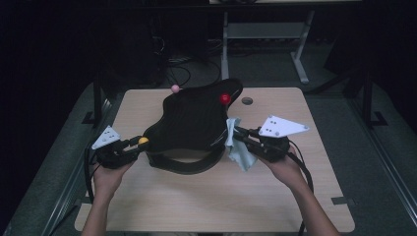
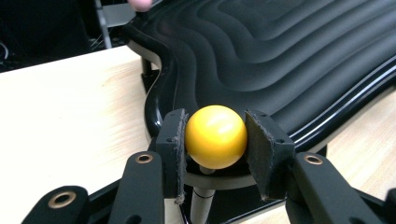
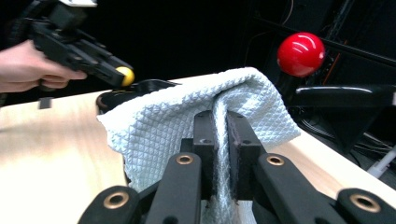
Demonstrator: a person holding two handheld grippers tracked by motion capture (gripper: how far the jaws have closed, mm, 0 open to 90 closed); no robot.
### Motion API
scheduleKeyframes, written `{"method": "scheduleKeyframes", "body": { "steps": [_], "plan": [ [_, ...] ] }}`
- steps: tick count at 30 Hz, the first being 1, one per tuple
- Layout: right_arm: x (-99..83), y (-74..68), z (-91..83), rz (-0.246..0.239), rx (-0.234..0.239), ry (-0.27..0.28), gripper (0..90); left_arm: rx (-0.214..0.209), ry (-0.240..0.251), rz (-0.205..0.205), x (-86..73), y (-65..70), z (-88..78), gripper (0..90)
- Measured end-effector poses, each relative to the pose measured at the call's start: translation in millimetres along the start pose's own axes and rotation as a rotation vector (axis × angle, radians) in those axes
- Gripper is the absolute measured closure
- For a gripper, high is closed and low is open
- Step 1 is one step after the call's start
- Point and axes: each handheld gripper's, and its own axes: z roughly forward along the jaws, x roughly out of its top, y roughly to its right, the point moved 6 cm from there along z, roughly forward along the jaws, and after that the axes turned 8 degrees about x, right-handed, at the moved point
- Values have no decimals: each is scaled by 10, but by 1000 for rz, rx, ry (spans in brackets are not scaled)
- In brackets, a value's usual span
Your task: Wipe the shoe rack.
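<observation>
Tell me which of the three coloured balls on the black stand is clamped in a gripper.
The yellow ball: the left gripper has a pad on each side of it. The red ball and pink ball stand free.

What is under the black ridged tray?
Under the black ridged tray a dark curved base shows at its near edge, resting on the table. Anything farther beneath is covered.

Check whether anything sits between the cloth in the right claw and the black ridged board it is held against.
Nothing visible does. The right claw is shut on the pale blue cloth, which hangs right at the near right edge of the black ridged board. The left claw grips the yellow ball at the board's opposite edge.
</observation>
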Motion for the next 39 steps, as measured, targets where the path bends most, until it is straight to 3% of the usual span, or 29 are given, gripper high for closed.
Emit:
{"method": "scheduleKeyframes", "body": {
  "steps": [5, 7, 18, 22, 31, 36, 39],
  "plan": [
    [-36, -233, -144, -5, 64, 15, 834, -20, 5, -1, -1, 24, 9, 602],
    [-41, -262, -166, -17, 74, 14, 834, -22, 3, -1, 6, 21, 20, 602],
    [-55, 277, 83, 33, 1, -20, 831, -12, -3, -11, 37, -12, 81, 602],
    [-45, 328, 137, 36, 4, -36, 830, -14, -2, -17, 35, -15, 80, 601],
    [-20, 70, -34, 2, 30, -11, 830, -9, -1, -11, 30, -6, 71, 602],
    [-6, 16, -68, -13, 28, -13, 830, -8, -6, -13, 29, 6, 62, 602],
    [-8, -73, -114, -13, 53, -3, 830, -9, -6, -12, 29, 10, 64, 603]
  ]
}}
